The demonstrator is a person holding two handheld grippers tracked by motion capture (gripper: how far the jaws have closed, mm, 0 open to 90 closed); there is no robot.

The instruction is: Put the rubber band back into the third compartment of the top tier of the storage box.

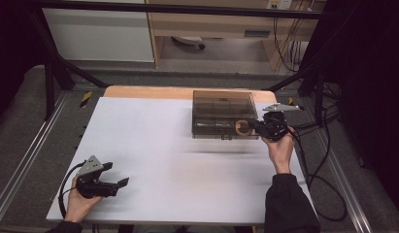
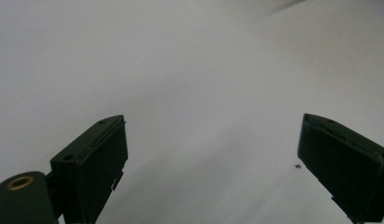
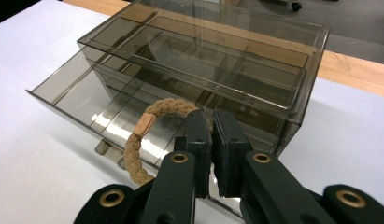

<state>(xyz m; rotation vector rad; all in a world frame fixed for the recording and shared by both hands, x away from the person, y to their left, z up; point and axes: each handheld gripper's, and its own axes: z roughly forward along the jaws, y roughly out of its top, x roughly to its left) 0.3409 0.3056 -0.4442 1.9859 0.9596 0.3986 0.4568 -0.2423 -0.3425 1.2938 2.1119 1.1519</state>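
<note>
White table top (image 1: 153, 141), grey floor (image 1: 22, 126), black cables (image 1: 328, 160) at right.

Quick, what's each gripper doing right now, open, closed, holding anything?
Left gripper: open, holding nothing.
Right gripper: shut on the braided bracelet, above the smoky box's open drawer.

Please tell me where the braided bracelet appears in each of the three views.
High view: the braided bracelet is right of centre, at the box's front edge.
Left gripper view: not in it.
Right gripper view: bracelet at lower centre, pinched by the right claw.
Shared landmark: the smoky clear drawer box.
</note>
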